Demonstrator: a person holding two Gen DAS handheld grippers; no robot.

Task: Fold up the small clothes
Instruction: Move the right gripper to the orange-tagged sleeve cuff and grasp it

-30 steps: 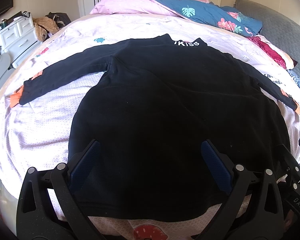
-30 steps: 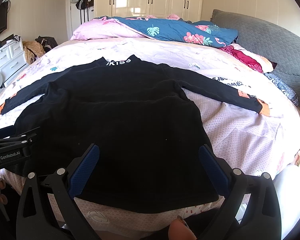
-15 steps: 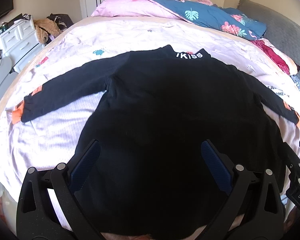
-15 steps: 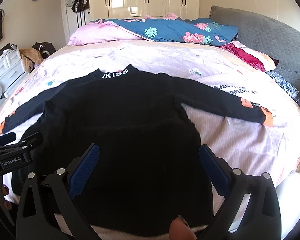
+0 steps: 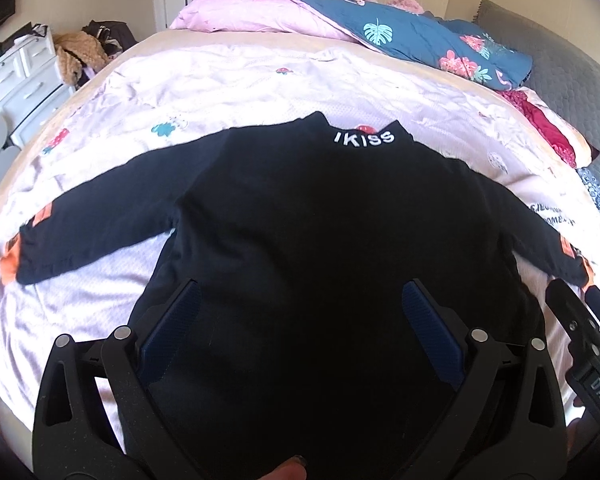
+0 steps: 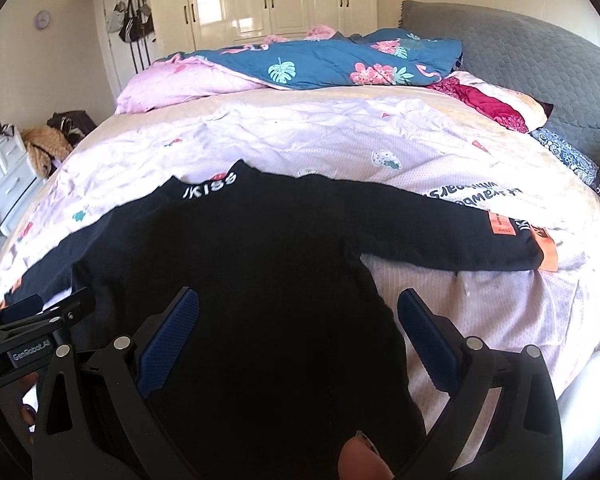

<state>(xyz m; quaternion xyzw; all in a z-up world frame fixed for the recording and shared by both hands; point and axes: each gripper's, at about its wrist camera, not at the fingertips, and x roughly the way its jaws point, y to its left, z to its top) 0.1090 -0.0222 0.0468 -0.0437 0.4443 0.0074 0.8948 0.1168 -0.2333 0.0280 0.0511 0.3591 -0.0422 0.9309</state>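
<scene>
Left wrist view: black top point(image 5: 320, 248) flat, collar pointing away, sleeves sideways, probably under both spread tools.

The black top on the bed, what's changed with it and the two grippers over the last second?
Both grippers, left and right, have moved forward over the black top, so its near hem has left both views. Their jaws stayed open, holding nothing. The top still lies flat on the bedsheet with both sleeves spread.
</scene>
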